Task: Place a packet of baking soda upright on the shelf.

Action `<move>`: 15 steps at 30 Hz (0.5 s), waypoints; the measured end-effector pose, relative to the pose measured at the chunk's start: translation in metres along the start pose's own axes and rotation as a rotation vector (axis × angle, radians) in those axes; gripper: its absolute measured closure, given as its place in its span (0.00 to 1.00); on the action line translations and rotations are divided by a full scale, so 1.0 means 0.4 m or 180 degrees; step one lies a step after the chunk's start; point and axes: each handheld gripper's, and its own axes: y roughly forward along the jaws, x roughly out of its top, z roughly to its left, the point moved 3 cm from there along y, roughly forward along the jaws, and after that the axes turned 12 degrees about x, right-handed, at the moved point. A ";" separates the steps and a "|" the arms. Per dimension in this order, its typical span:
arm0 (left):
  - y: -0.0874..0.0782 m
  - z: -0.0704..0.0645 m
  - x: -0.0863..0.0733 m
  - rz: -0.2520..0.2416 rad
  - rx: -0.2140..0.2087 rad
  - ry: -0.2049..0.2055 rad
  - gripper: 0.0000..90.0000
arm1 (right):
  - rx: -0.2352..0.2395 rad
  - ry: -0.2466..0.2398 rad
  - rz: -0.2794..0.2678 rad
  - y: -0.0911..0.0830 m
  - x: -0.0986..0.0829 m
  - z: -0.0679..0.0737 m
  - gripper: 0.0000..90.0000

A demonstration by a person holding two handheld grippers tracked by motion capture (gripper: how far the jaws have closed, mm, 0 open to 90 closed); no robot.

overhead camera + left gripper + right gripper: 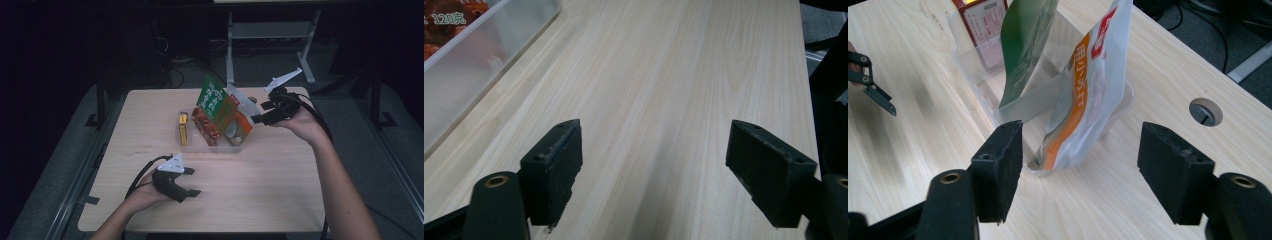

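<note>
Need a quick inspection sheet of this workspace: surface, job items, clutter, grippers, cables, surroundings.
Surface: pale wood table, round cable hole near one edge.
Job's things: clear bin holding a green packet, a white-orange pouch, a red packet and a yellow box; packets stand tilted.
Clutter: nothing seen.
Grippers: left gripper open, low over bare table; right gripper open, facing the pouch.
Cables: black cable trails from the left gripper.
Surroundings: dark; grey frame beyond the table.

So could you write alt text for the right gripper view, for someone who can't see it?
The right gripper, jaws open, faces a white and orange pouch standing in a clear plastic bin on a pale wooden table. A green pouch leans behind it, with a red box further back.
</note>
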 end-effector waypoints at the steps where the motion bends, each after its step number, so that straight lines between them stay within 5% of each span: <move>1: 0.000 -0.001 0.000 -0.0001 0.0006 0.0000 0.23 | 0.0031 0.0019 -0.0029 -0.003 -0.007 0.004 0.36; 8: -0.005 -0.002 0.003 -0.0004 0.0012 -0.0032 0.21 | 0.0061 0.0013 -0.0083 -0.008 -0.044 0.022 0.35; 9: -0.010 0.000 0.008 -0.0060 0.0015 -0.0129 0.21 | 0.0067 0.0024 -0.0096 -0.008 -0.058 0.025 0.35; 15: -0.026 0.015 0.009 -0.0067 0.0011 -0.0205 0.21 | 0.0105 0.0072 -0.0111 -0.001 -0.101 0.040 0.35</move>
